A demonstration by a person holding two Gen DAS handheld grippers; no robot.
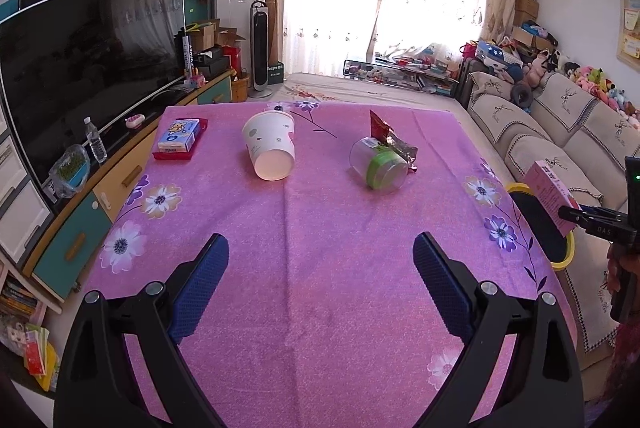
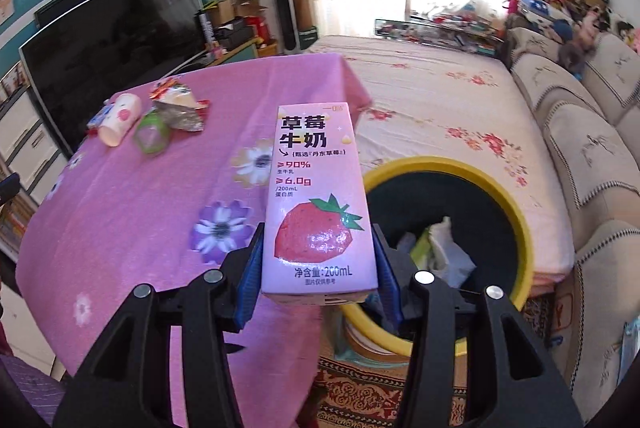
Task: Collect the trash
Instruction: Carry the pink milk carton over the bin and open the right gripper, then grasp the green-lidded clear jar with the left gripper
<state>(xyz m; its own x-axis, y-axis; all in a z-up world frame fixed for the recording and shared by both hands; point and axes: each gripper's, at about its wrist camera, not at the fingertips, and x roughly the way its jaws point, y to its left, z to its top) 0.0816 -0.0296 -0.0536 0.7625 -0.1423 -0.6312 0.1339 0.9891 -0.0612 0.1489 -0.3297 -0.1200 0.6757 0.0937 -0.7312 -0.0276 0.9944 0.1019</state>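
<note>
Right tool (image 2: 318, 264) clamps a pink strawberry-milk carton (image 2: 318, 195), a smooth printed box, at the near rim of the yellow-rimmed bin (image 2: 516, 211). Step: carry to bin. Next: centre over the opening, release. Left tool (image 1: 320, 268) gapes empty above the floral cloth surface (image 1: 320, 211).

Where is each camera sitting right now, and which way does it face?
Left wrist: on the open left gripper, looking down across the pink table at the paper cup and jar; the right gripper shows at its right edge.
Right wrist: on the right gripper, shut on the milk carton, facing the bin.
Shared: table, cup, jar, carton, bin.
</note>
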